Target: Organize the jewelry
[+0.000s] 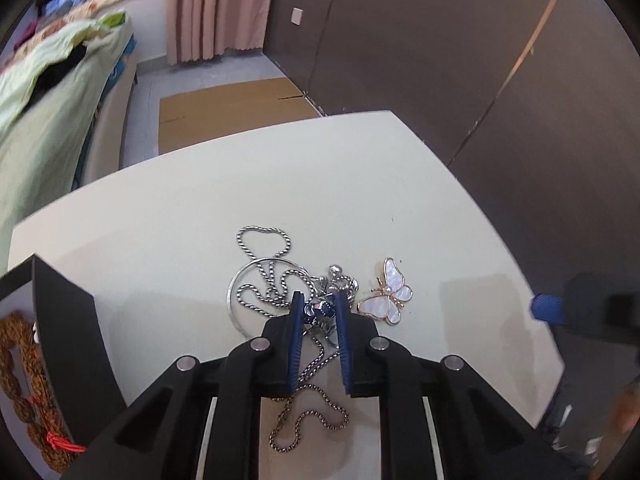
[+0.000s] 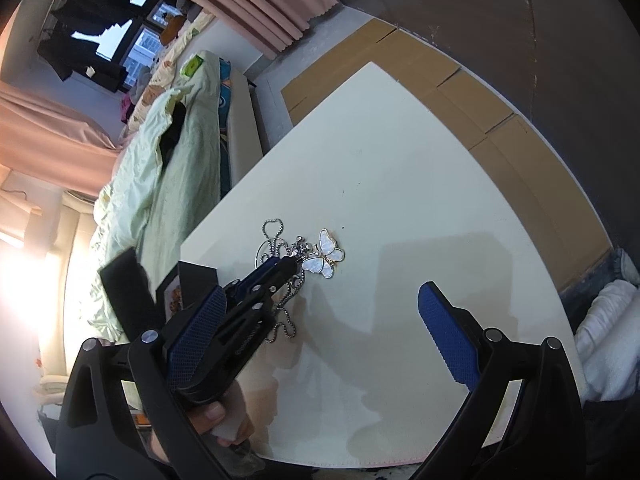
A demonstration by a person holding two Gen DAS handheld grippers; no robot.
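Note:
A tangle of jewelry lies on the pale table [image 1: 280,184]: a silver rope chain [image 1: 262,240], a thin silver hoop [image 1: 236,292], a fine link chain [image 1: 312,412] and a cluster of blue beads [image 1: 320,310]. My left gripper [image 1: 319,296] points down into the tangle, its blue pads closed against the blue beads. Just to the right lies a white mother-of-pearl butterfly brooch [image 1: 390,294], untouched. In the right wrist view the left gripper [image 2: 290,264] sits on the pile beside the brooch [image 2: 326,258]. My right gripper [image 2: 320,292] hovers wide open over bare table, holding nothing.
A black jewelry box [image 1: 68,320] stands open at the left table edge with a brown braided piece [image 1: 20,380] inside. Beyond the table are a bed with a green cover [image 1: 48,100], flat cardboard [image 1: 228,108] on the floor and a dark wall [image 1: 440,40].

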